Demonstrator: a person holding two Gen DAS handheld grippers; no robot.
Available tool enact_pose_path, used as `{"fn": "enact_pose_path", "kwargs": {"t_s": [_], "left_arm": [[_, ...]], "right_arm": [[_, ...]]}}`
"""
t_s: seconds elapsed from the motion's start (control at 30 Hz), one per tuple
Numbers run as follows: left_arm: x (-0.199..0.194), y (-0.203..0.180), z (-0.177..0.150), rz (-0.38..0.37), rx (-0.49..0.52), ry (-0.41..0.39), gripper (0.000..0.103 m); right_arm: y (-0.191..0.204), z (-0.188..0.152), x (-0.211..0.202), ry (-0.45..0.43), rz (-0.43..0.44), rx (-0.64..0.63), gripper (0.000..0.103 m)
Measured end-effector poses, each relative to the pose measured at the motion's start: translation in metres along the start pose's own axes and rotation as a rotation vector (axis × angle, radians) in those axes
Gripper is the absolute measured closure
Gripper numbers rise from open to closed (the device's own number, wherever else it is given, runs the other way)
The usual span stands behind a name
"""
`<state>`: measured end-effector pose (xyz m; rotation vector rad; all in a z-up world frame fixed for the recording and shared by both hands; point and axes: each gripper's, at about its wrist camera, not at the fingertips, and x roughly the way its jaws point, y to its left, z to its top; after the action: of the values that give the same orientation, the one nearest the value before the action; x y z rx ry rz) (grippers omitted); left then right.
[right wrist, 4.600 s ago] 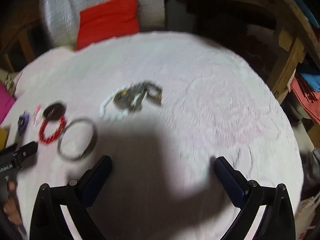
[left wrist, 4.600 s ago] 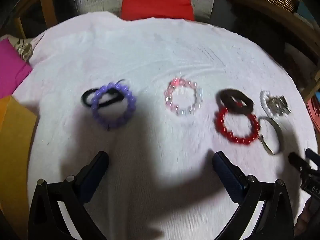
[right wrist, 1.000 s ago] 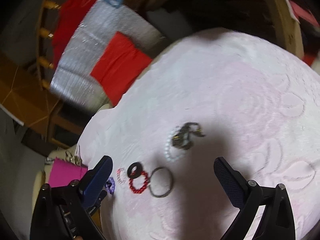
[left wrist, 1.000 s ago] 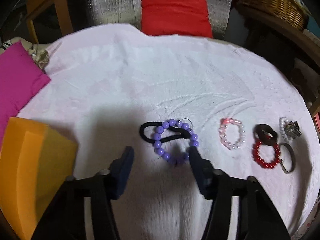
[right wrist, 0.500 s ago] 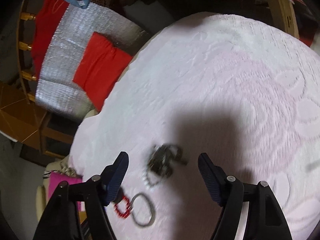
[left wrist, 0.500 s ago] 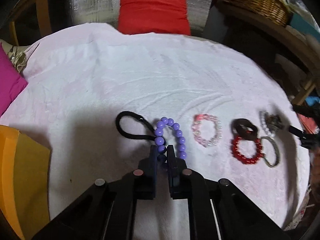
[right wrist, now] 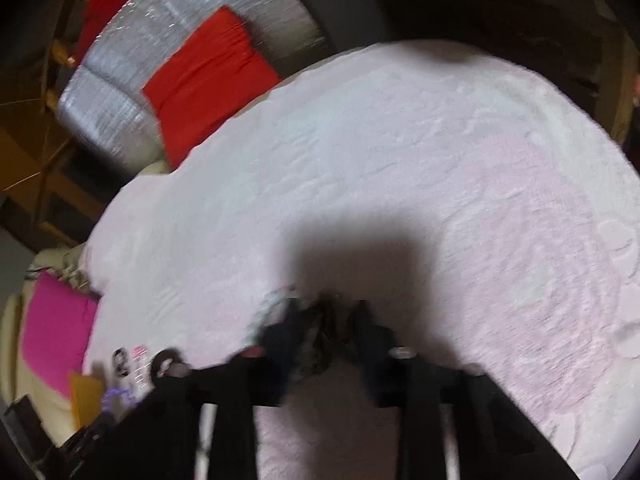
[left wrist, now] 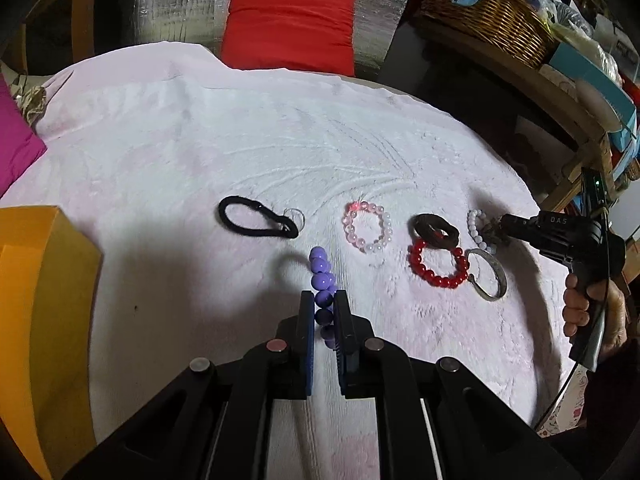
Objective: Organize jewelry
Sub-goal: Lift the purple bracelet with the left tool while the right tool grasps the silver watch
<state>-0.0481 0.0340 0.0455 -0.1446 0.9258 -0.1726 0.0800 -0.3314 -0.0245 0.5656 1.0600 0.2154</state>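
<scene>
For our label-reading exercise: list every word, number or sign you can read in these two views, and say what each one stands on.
"DAS" stands in pale letters on the black body of the right gripper, seen in the left wrist view.
No lettering shows on the purple bead bracelet, the orange box or the wicker basket.
The right wrist view is too blurred to read anything.

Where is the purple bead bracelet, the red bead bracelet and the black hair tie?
purple bead bracelet (left wrist: pixel 320 266): left wrist view, on the top beads above the hand-held gripper.
red bead bracelet (left wrist: pixel 416 266): left wrist view, on its left-side beads.
black hair tie (left wrist: pixel 240 230): left wrist view, on its lower band.
</scene>
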Motion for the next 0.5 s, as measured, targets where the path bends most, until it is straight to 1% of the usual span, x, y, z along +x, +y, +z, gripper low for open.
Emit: {"fn": "enact_pose_path", "kwargs": {"t_s": [0.03, 0.07, 0.13, 0.23, 0.37, 0.43, 0.5], "left_arm": [[-0.002, 0.000, -0.001, -0.002, 0.000, -0.003, 0.094], [-0.005, 0.000, -0.002, -0.005, -0.002, -0.007, 0.094], [-0.012, -0.001, -0.006, -0.017, -0.007, -0.017, 0.094], [-0.024, -0.004, -0.011, -0.029, -0.011, -0.032, 0.094], [-0.044, -0.009, -0.015, -0.040, -0.008, -0.062, 0.094], [-0.053, -0.012, -0.015, -0.046, -0.008, -0.075, 0.094], [-0.061, -0.014, -0.015, -0.041, 0.001, -0.084, 0.094]], "right_arm": [[0.003, 0.000, -0.003, 0.002, -0.025, -0.016, 0.095], [0.004, 0.000, -0.005, 0.008, -0.015, -0.013, 0.099], [0.005, 0.001, -0.010, 0.014, 0.051, 0.018, 0.099], [0.007, 0.000, -0.027, -0.005, 0.105, 0.027, 0.099], [0.018, -0.005, -0.050, -0.034, 0.207, 0.038, 0.100], [0.022, -0.007, -0.062, -0.064, 0.204, 0.020, 0.100], [0.018, -0.007, -0.067, -0.088, 0.182, 0.047, 0.099]]}}
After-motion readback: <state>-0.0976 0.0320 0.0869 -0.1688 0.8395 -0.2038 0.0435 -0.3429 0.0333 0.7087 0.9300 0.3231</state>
